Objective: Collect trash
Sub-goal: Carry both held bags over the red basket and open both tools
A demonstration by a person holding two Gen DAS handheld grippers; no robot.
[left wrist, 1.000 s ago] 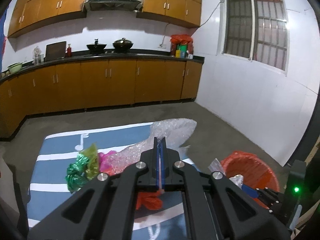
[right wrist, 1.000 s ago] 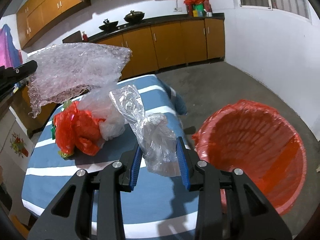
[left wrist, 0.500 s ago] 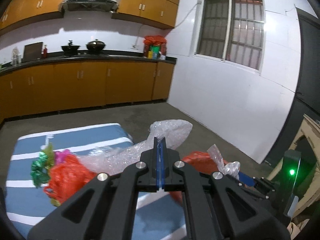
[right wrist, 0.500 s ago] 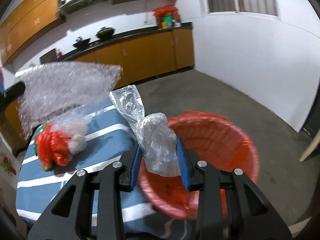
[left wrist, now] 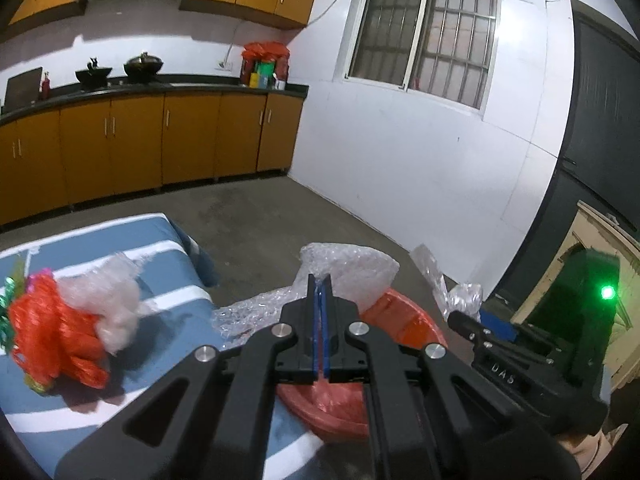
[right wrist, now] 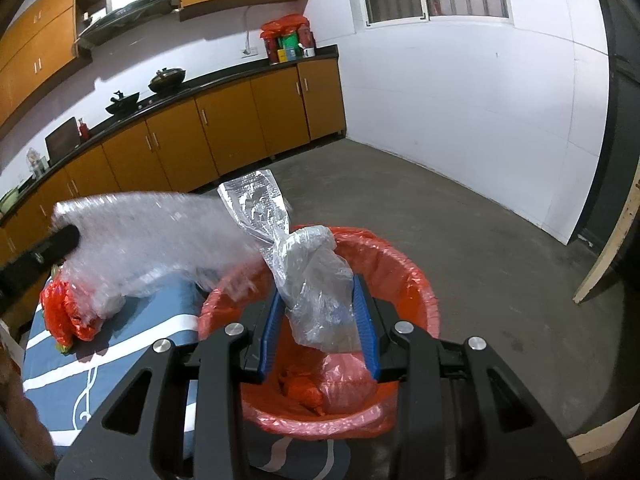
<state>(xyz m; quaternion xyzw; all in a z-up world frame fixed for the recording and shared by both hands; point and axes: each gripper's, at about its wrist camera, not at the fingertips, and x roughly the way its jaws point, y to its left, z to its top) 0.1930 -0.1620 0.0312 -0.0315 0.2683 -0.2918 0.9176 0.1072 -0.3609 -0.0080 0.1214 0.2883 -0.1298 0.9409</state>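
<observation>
My left gripper (left wrist: 319, 280) is shut on a sheet of bubble wrap (left wrist: 352, 272), which hangs toward the red-lined bin (left wrist: 400, 320). In the right wrist view that bubble wrap (right wrist: 152, 240) is blurred and stretches from the left to the bin's rim. My right gripper (right wrist: 320, 312) is shut on a crumpled clear plastic bag (right wrist: 316, 280), held above the open red bin (right wrist: 416, 280). Some red and pink trash lies in the bin's bottom. A red mesh bag (left wrist: 52, 332) and white plastic (left wrist: 112, 300) lie on the blue striped table (left wrist: 172, 280).
Orange kitchen cabinets (left wrist: 140, 140) line the far wall, with pots on the counter. Bare concrete floor (right wrist: 460, 220) spreads beyond the bin to a white wall with a barred window (left wrist: 424, 28). A pale wooden frame (left wrist: 600, 248) stands at the right.
Both grippers have swung right, from over the table to over the red bin, with their loads still gripped. The table's trash pile has slid to the left of both views.
</observation>
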